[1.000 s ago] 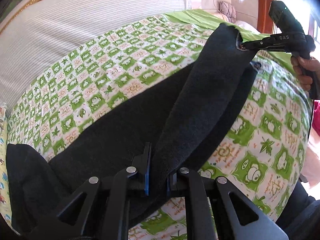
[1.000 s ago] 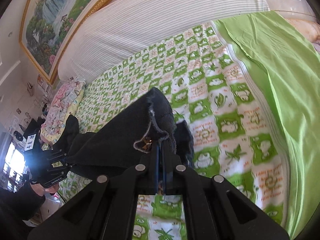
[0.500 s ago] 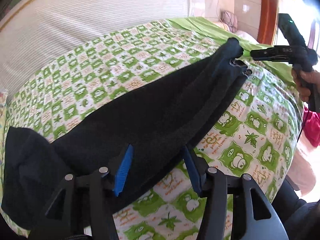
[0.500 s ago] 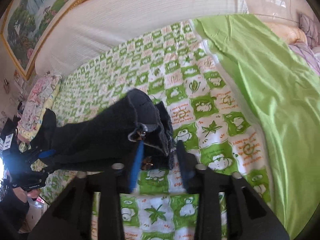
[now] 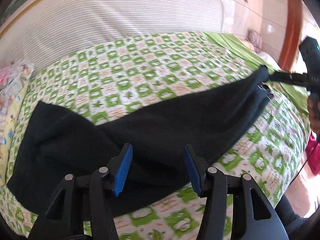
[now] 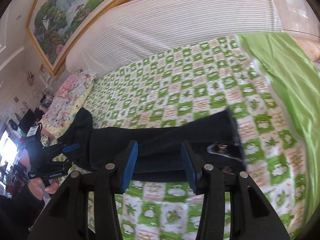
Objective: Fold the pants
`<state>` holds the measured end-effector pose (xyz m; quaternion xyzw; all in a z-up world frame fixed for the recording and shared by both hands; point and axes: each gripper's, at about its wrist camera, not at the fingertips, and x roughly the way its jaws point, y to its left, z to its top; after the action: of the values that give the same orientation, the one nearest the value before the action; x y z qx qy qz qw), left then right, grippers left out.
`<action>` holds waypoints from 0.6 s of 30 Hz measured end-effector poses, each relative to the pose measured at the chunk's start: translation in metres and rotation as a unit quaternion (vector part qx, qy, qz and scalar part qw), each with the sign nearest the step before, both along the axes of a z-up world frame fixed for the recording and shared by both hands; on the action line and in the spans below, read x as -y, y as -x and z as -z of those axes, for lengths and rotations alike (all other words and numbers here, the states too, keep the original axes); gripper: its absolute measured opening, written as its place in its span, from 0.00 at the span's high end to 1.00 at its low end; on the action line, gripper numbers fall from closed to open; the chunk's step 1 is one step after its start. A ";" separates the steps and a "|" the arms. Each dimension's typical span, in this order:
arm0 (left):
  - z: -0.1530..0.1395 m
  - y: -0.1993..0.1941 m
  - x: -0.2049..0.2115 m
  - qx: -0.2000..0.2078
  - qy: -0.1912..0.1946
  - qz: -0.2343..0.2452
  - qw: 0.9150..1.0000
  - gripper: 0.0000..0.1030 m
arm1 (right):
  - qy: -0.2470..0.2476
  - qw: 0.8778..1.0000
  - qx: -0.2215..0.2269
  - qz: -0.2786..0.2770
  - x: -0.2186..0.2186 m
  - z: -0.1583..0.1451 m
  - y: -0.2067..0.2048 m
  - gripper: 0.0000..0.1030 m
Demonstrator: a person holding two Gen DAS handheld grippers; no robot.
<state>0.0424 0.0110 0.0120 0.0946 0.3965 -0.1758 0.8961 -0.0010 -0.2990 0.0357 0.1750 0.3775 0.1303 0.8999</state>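
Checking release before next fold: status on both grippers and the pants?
Left gripper and right gripper: jaws just opened, nothing pinched. Pants lie flat on the checked bedspread. Nothing in the way.

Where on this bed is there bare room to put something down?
The checked quilt is free between the black pants and the striped headboard, and on the green sheet beside it. The near edge is crowded: the pants lie there, with both grippers over them.

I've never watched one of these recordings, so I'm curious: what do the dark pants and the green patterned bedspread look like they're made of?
The pants look like a soft, matte black knit or fleece: fuzzy edges, no sheen, limp drape. A small metal fastener glints at their right end. The bedspread looks like printed cotton, matte, with green and white squares, though motion blur leaves the weave unclear.
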 end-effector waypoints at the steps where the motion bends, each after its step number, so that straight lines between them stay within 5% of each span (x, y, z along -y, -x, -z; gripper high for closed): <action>1: -0.002 -0.003 -0.007 0.001 0.003 -0.009 1.000 0.48 | 0.000 1.000 -0.001 -0.007 -0.005 0.001 -0.002 0.55; 10: -0.012 -0.025 -0.068 -0.002 0.025 -0.096 0.995 0.44 | -0.014 0.997 -0.020 -0.079 -0.070 0.014 -0.030 0.55; 18: -0.012 -0.058 -0.124 -0.030 0.057 -0.178 0.982 0.41 | -0.019 0.990 -0.035 -0.139 -0.124 0.022 -0.055 0.55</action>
<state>0.1000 0.1351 0.0239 -0.0336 0.4231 -0.0383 0.9046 0.0544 -0.1748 0.0135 0.1428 0.4271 0.2549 0.8557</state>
